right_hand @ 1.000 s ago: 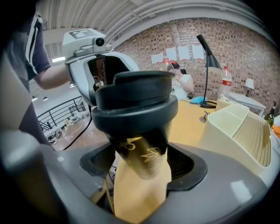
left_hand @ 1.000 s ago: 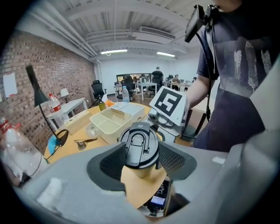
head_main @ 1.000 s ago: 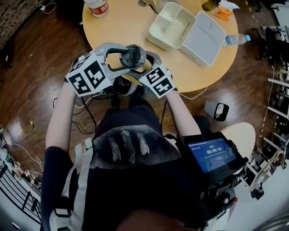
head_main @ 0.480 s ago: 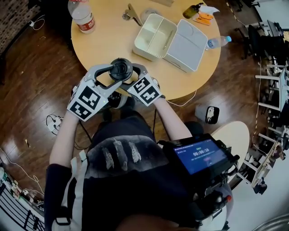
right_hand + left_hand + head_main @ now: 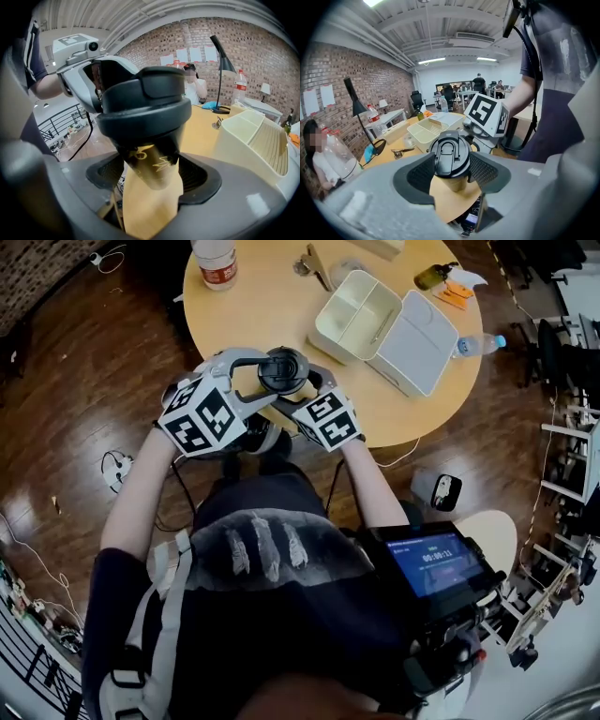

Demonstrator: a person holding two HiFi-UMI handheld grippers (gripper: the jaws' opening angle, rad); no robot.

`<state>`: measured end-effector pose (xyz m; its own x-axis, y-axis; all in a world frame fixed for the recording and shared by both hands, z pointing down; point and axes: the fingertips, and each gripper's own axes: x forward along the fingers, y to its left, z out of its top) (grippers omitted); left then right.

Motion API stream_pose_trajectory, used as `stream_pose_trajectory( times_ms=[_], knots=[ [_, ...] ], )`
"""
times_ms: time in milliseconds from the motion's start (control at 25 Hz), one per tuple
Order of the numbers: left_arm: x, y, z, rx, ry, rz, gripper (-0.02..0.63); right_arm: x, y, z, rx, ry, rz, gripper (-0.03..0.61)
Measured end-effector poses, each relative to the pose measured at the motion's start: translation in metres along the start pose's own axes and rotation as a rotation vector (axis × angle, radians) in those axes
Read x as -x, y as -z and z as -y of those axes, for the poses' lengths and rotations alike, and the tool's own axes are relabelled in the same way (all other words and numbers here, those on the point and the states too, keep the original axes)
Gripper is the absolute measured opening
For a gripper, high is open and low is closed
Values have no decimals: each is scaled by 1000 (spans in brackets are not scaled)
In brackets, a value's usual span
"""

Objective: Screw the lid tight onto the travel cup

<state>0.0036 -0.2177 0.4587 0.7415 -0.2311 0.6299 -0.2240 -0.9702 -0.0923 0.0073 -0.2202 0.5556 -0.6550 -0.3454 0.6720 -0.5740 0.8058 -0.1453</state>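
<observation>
Water bottle (image 5: 216,259) stands leftmost on round table (image 5: 272,310). Left gripper (image 5: 452,172) pinches black lid (image 5: 451,151), jaws just easing wider. Right gripper (image 5: 149,180) clamps travel cup (image 5: 152,161) at the table's near edge. Open two-compartment box (image 5: 342,320) sits right.

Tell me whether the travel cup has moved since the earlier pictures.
No. Against the lunch box, the travel cup stays at the table's near edge; only the camera shifted.

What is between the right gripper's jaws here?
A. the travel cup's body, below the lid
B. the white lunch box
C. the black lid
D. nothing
A: in the right gripper view, the right gripper presses its pads on both sides of the travel cup, on its body below the lid.
</observation>
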Motion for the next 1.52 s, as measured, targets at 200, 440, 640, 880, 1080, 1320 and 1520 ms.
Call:
stream_pose_trajectory(
  times_ms=[200,440,640,880,1080,1320,1520],
  knots=[
    [0,0,-2,67,1,36,236,-3,3,1,-1,8,-6,365],
    [3,1,-2,170,-52,63,221,-2,1,-4,-17,2,-16,364],
    [4,2,1,249,-140,69,221,-2,3,-8,-26,0,-25,362],
    [7,2,-2,215,-117,75,227,-5,2,-6,-31,3,-25,361],
    [19,4,-7,81,-66,26,230,-6,4,-6,-29,5,-24,360],
    [10,8,-4,17,10,-21,235,-6,5,-10,-11,1,-52,353],
    [12,7,-1,89,-3,28,229,-4,3,-12,-13,6,-35,353]
  ],
)
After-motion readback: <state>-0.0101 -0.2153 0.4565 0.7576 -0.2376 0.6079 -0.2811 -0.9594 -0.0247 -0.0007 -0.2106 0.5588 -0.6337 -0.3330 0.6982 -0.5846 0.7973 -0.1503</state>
